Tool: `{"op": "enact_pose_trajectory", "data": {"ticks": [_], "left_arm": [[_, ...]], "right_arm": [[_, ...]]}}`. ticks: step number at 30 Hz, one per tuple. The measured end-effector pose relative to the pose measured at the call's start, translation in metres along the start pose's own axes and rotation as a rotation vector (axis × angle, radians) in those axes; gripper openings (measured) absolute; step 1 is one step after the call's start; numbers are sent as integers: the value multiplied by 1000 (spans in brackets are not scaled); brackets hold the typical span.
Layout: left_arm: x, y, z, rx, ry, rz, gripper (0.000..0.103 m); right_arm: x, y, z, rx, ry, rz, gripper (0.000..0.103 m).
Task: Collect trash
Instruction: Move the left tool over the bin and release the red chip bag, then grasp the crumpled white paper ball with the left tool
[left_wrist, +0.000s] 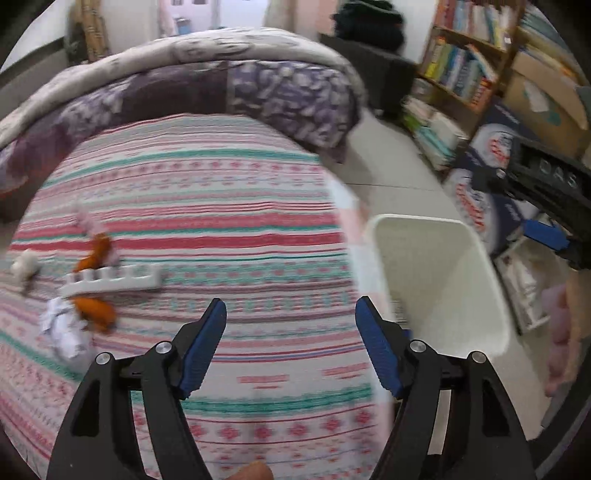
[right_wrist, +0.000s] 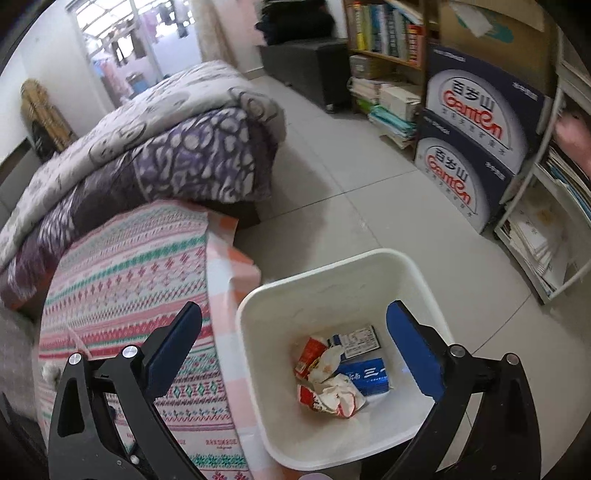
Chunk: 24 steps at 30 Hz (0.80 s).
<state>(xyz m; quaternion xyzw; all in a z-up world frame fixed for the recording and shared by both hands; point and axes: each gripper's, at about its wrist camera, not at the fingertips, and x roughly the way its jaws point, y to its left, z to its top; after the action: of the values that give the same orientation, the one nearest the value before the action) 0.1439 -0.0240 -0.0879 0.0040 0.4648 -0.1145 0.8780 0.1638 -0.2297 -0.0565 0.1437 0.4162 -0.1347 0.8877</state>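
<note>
Two blue-padded fingers of the left gripper (left_wrist: 290, 314) fill the bottom of the left wrist view, spread wide with nothing between them, hanging over a striped bedspread (left_wrist: 207, 206). Using the white bin (left_wrist: 436, 280) on the floor as landmark: the left gripper sits just bed-side of the bin's rim, and the remaining trash lies further onto the bed, well away from the bin.

That litter is a loose cluster: a crumpled white paper (left_wrist: 62, 328) nearest the gripper, an orange scrap (left_wrist: 95, 311) touching it, a long white plastic strip (left_wrist: 114, 278) with its long axis running roughly across the bed toward the bin, another orange scrap (left_wrist: 96, 251) and a pale wad (left_wrist: 24, 264) beyond. All of it lies forward and to the left of the left gripper, so a reach away from the bin seems called for, and the left hand looks the nearer one.

The right gripper (right_wrist: 293, 314) hovers directly above the bin, fingers fully apart and empty.

Only the right wrist view looks down into the bin, showing crumpled red-and-white wrappers (right_wrist: 325, 387) and a blue box (right_wrist: 365, 376) at the bottom. Only the left view shows the bed litter, though motion blur softens it.
</note>
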Motion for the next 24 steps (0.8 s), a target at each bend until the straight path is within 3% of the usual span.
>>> {"op": "enact_pose_trajectory", "data": {"ticks": [7,16,19,24], "left_arm": [[1,45,-11,-58,13,218,73],[-7,123,-19,-277,28,470,74],[-6,156,-24,-377,63,493,74],[1,201,-29,-520,106,432,74]], "right_arm": [[12,36,-17,-96,46,9,96],[17,80,-35,-197,58,38,96],[18,96,-43,-242,58,55,96],[18,123,-54,-345,42,96,96]]}}
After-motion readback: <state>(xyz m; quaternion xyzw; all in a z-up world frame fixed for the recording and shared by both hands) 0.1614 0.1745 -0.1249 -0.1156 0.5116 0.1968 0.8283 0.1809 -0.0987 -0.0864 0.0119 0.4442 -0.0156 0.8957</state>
